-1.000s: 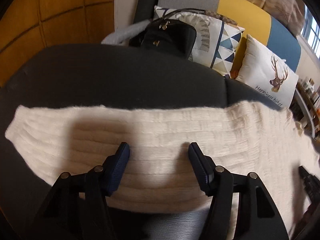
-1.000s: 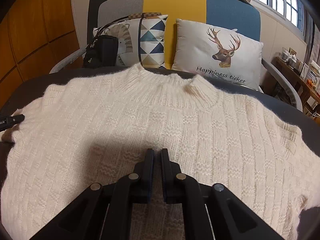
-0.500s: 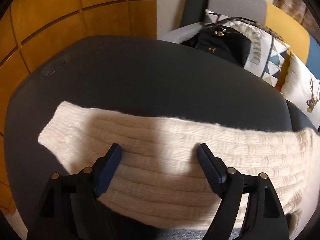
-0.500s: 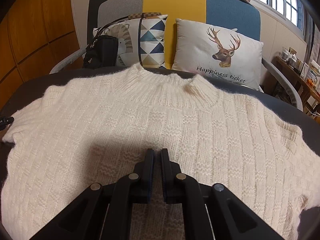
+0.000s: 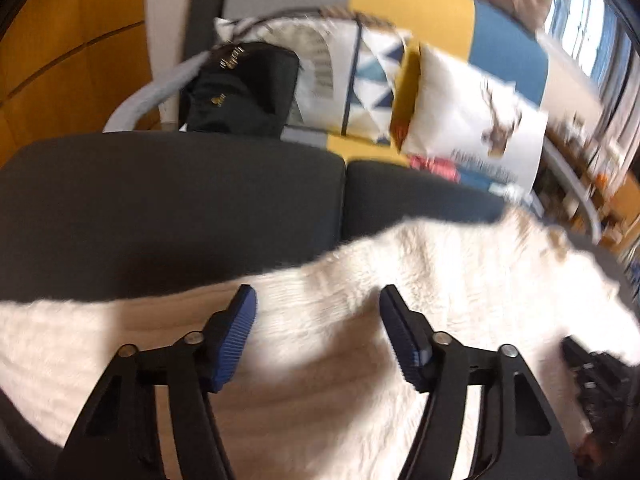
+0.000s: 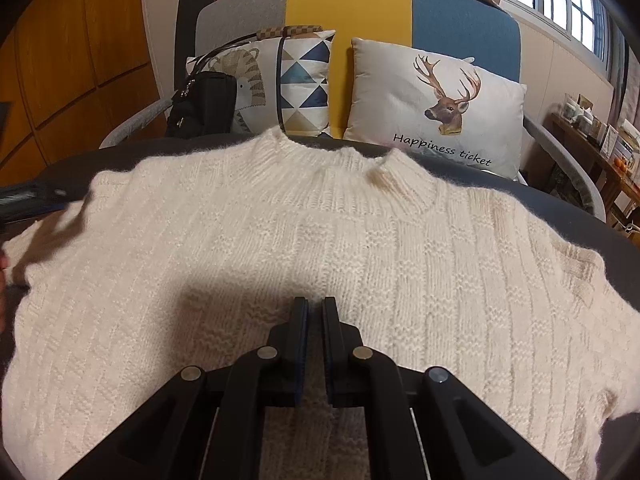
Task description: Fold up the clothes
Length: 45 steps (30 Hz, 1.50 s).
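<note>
Left wrist view: the left claw (image 5: 316, 320) hangs over the cream knit sweater's sleeve (image 5: 120, 344), its jaws closing with nothing pinched between them yet. It should bite the sleeve edge cleanly before carrying it inward.

Right wrist view: the sweater (image 6: 320, 248) lies flat on the dark surface (image 6: 624, 236). The right claw (image 6: 315, 312), closed and empty, should pin the body so it cannot drag.

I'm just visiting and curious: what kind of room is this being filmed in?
Most likely a home living room. A colour-block sofa holds a deer cushion and a black handbag, and a cream knitted sweater lies spread on a dark padded surface for folding.
</note>
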Tool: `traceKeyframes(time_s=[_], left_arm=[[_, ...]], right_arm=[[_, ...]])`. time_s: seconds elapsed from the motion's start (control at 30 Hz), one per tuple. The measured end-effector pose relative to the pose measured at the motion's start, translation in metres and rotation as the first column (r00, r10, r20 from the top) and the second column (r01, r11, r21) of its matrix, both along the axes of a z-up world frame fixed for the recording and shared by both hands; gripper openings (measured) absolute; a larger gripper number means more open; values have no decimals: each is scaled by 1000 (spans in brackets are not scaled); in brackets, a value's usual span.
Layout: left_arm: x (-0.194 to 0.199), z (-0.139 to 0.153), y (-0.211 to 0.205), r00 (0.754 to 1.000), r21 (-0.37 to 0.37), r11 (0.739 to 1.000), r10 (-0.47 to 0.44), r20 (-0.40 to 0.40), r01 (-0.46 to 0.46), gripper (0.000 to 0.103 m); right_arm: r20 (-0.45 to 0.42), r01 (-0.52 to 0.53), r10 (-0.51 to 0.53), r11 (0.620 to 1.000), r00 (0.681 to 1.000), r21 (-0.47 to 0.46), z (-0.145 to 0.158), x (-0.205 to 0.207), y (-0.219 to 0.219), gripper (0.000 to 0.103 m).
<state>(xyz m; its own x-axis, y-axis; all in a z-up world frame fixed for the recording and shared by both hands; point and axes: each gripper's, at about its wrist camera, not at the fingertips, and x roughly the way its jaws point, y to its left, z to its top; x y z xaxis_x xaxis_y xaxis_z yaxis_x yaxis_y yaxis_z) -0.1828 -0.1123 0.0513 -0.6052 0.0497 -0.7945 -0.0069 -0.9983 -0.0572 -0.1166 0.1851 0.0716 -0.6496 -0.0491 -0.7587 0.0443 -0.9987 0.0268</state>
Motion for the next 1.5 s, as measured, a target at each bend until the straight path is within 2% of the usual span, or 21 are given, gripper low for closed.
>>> traceKeyframes(time_s=[0.03,0.1,0.23,0.33,0.4,0.53,0.6,0.73,0.83,0.97,1.03,1.13,1.17,1.27,1.4,1.5], left_arm=[[-5,-2,3,1000,-32,999,3,-9,-3,65],[-9,-4,-4,1000,-26,999,22,-9,-22,65],[4,-9,-19,996,-71,994,79,-41,-82,65],[5,-11,-16,996,-106,992,64,-59,-70,65],[7,-8,-19,996,-60,995,71,-57,-75,65],[30,8,-33,990,138,985,115,-87,-102,65],[44,11,-34,989,181,980,106,-103,-87,65],[66,3,-39,992,112,990,99,-80,-90,65],[73,-9,-58,990,76,989,134,-48,-130,65],[72,-10,-88,982,1,983,184,-46,-184,65],[74,-10,-108,968,25,968,250,-32,-249,65],[87,-4,-117,959,136,952,283,-34,-276,65],[91,-2,-114,961,153,952,275,-39,-266,65],[106,6,-80,984,219,963,171,-60,-154,65],[128,12,7,995,188,981,-39,-87,55,65],[139,3,56,991,145,981,-119,-68,127,65]], right_arm=[[-1,0,0,1000,1000,-2,0,0,0,5],[-2,0,0,1000,1000,-10,-1,0,2,5],[-5,2,-2,1000,1000,-23,-2,0,3,5],[-8,4,-4,1000,1000,-5,-2,0,0,5],[-8,4,-4,1000,1000,-10,-2,0,1,5],[-7,5,-5,1000,1000,-26,-2,0,4,5],[-8,5,-5,1000,1000,-21,-2,-1,3,5],[-6,5,-6,1000,1000,-25,-2,0,3,5],[-6,4,-4,1000,1000,-30,-2,-1,5,5],[-5,3,-3,1000,1000,-24,-1,-1,5,5],[-5,3,-3,1000,1000,-20,-2,-1,5,5],[-6,3,-3,1000,1000,-13,-2,-1,4,5],[-6,3,-3,1000,1000,-9,-2,-1,4,5],[-5,3,-3,1000,1000,1,-2,-1,3,5],[-3,4,-4,1000,1000,-10,-1,-1,2,5],[7,0,0,1000,1000,-17,1,-1,3,7]])
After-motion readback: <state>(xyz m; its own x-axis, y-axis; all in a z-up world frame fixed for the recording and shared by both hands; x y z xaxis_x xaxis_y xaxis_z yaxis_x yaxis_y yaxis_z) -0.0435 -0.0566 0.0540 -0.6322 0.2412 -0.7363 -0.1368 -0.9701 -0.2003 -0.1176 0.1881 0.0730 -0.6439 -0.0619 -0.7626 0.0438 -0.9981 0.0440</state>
